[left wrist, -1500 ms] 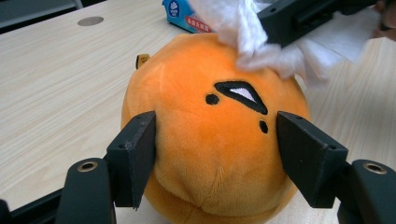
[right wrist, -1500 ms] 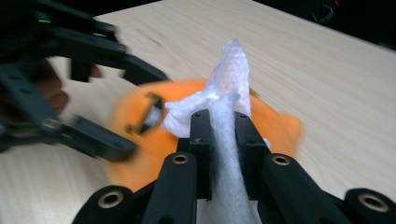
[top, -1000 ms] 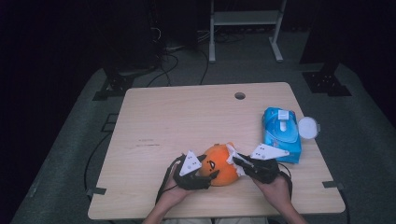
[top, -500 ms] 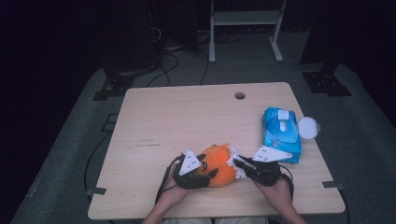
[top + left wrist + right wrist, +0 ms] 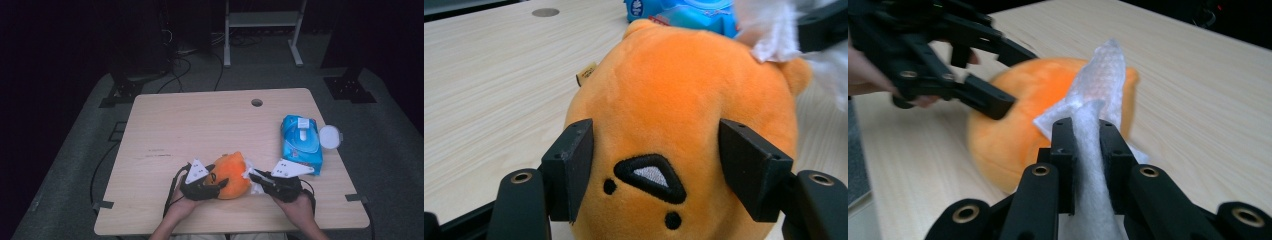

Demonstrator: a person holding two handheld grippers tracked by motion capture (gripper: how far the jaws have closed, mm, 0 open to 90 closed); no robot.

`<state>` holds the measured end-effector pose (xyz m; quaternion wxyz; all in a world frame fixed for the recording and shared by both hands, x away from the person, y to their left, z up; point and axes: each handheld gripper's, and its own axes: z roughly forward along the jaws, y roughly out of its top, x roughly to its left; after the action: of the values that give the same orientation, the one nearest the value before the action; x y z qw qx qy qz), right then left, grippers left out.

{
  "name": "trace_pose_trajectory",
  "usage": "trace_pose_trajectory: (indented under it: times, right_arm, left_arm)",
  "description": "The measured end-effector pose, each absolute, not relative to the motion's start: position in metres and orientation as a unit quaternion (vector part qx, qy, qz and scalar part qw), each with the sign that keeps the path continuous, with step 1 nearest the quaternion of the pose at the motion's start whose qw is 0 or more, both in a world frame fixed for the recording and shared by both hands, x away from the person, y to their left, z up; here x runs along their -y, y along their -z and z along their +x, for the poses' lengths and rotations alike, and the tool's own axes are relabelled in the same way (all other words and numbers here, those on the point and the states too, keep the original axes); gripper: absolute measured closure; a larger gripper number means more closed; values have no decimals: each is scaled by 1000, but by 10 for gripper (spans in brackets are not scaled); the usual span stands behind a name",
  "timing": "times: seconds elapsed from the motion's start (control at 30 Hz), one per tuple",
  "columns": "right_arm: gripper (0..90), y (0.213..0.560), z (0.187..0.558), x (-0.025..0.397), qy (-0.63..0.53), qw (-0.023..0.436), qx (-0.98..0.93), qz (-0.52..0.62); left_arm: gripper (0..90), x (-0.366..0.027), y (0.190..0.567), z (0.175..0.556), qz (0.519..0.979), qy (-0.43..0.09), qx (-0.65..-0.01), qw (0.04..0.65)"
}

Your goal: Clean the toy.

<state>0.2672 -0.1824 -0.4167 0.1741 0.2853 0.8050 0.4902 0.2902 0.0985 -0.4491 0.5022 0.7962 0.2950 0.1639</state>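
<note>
Wooden desk (image 5: 200,130) carries an orange plush toy (image 5: 231,175) at its near edge, left of the blue wet-wipe pack (image 5: 301,145). Left hand-held gripper (image 5: 212,184) clamps the plush; right hand-held gripper (image 5: 254,176) pinches a white wipe (image 5: 1093,125) against it. Wiping looks underway; next, drag the wipe across the fur. Left gripper view shows the embroidered face (image 5: 650,175), unreadable from above.
</note>
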Motion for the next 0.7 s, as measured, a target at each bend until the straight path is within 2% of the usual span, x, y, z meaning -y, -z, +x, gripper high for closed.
trace_pose_trajectory:
  times: [0.2, 0.37, 0.7]
  right_arm:
    - [795, 420, 275, 193, -506, 142, -796, 300]
    - [795, 411, 265, 180, -518, 145, -800, 267]
    - [794, 420, 288, 186, -521, 128, -780, 321]
  left_arm:
    - [327, -98, 449, 290, 794, -165, -300, 502]
    - [327, -96, 450, 291, 793, -161, -300, 506]
    - [335, -83, 449, 281, 807, -168, -263, 501]
